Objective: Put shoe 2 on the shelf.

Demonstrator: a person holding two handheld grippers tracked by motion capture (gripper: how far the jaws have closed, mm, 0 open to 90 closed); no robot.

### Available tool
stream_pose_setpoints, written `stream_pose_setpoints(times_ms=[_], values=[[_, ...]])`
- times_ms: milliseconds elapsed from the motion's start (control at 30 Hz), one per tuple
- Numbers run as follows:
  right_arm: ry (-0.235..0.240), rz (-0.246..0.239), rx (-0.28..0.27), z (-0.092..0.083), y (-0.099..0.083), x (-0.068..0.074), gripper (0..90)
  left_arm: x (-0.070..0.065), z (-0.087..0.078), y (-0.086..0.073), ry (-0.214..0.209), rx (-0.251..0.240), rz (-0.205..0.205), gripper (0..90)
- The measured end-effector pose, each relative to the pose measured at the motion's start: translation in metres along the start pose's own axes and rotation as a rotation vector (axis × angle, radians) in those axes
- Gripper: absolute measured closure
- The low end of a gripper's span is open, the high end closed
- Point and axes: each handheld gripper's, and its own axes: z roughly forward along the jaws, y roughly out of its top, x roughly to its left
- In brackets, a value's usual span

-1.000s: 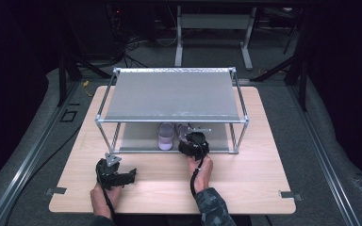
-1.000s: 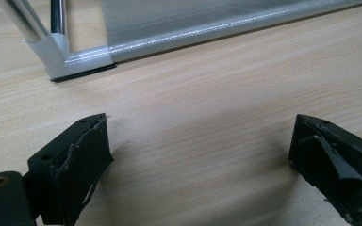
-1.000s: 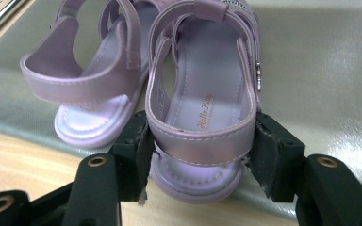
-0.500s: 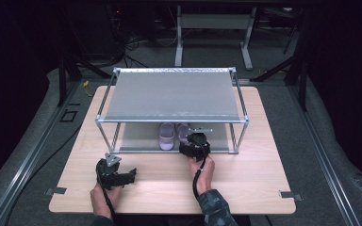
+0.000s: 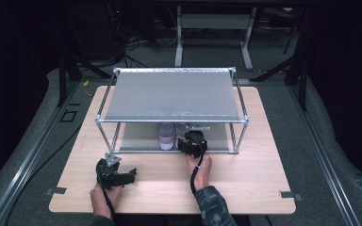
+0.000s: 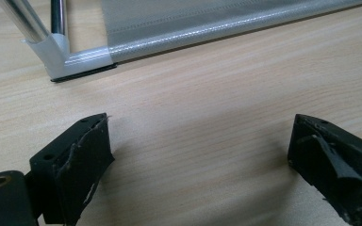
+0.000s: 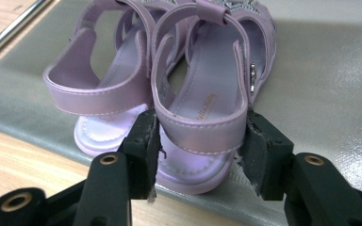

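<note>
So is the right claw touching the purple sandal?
Touching. In the right gripper view, the right claw has both black jaws pressed against the sides of the nearer purple sandal's heel strap, no gap showing.

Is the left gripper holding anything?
No, the left gripper is open over bare table, nothing between its jaws.

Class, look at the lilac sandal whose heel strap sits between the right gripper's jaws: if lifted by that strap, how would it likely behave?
The sandal is small and open-strapped, so probably light. Its thin heel strap looks soft and might flex, letting the sole droop. The glossy surface may slip in the right gripper. It touches the other sandal, which could shift.
</note>
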Motion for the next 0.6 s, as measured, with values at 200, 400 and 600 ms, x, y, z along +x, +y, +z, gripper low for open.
stream_pose_setpoints(times_ms=[200,400,600], values=[[-0.002,-0.021,0.023,0.000,0.000,0.001,39.1,0.000,0.000,0.000,0.000,0.003,0.005,6.4],[0.052,-0.038,0.031,-0.019,-0.001,-0.001,26.8,0.000,0.000,0.000,-0.001,0.003,0.004,6.4],[0.149,-0.139,0.042,-0.049,-0.006,-0.009,19.8,0.000,0.000,0.000,0.000,0.002,0.003,6.4]])
